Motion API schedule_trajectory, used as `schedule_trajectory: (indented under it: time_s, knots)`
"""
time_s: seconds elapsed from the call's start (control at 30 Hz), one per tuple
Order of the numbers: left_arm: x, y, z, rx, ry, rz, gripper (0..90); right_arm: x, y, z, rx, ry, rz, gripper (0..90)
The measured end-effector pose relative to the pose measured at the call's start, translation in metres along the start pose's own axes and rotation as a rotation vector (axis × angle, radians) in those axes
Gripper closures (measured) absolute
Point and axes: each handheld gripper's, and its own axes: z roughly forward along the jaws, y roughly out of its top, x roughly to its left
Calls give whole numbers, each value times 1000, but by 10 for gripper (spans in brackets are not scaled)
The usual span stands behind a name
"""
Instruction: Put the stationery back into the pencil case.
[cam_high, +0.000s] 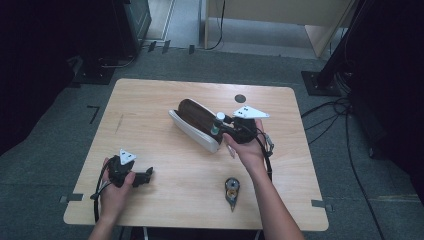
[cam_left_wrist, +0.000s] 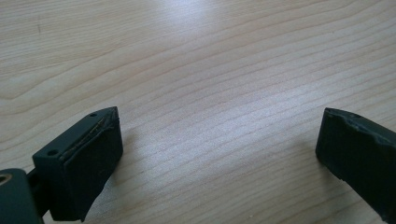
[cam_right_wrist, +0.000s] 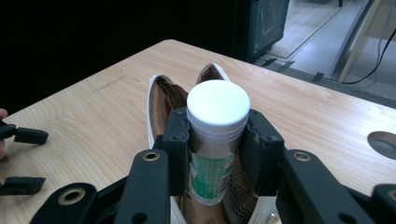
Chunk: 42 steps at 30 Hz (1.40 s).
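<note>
The right gripper (cam_right_wrist: 217, 140) clamps a small white-capped tube (cam_right_wrist: 215, 135) just below its cap, above the open brown case (cam_high: 197, 122); light, rigid, probably slick plastic; the left gripper (cam_left_wrist: 219, 154) rests wide, well apart from the case.

White-capped green-labelled tube (cam_right_wrist: 217, 140), brown-lined white case (cam_high: 196, 124), pale wood-grain table (cam_high: 150, 100).
</note>
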Motion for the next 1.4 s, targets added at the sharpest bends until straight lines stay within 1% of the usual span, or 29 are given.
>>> schedule_trajectory:
  time_s: [0.03, 0.07, 0.13, 0.27, 0.33, 0.4, 0.5, 0.7, 0.8, 0.87, 0.97, 1.13, 1.3, 1.4]
  knots:
    - [0, 0, 0, -1, 0, -1, 9, -1, -2, 6, 9, -2, 5, 651]
    - [0, 0, 0, -1, 0, -1, 9, -1, -2, 6, 9, -2, 5, 651]
    - [0, 0, 0, 1, -1, 0, 8, -3, -5, 14, 23, -4, 10, 652]
    - [0, 0, 0, 0, 0, 2, 9, -4, -8, 21, 37, -1, 19, 652]
    - [0, 0, 0, 1, -1, 1, 9, -5, -12, 27, 54, 10, 26, 652]
    - [0, 0, 0, 1, -2, 2, 8, -5, -13, 29, 59, 10, 26, 653]
    - [0, 0, 0, 1, -2, 2, 9, -6, -17, 36, 87, 8, 18, 652]
    - [0, 0, 0, 1, -2, 2, 9, -9, -19, 39, 84, 11, 35, 652]
    - [0, 0, 0, 1, -2, 2, 9, -8, -17, 37, 78, 16, 41, 652]
    - [0, 0, 0, 1, -2, 2, 9, -3, -12, 34, 63, 33, 27, 652]
    - [0, 0, 0, 1, -2, 2, 9, -1, -10, 35, 67, 37, 14, 652]
    - [0, 0, 0, 1, -3, 2, 9, 3, -12, 45, 103, 53, 12, 652]
    - [0, 0, 0, 1, -3, 2, 9, 1, -18, 56, 145, 53, 12, 652]
    - [0, 0, 0, 0, -3, 3, 9, -1, -22, 60, 174, 39, 11, 652]
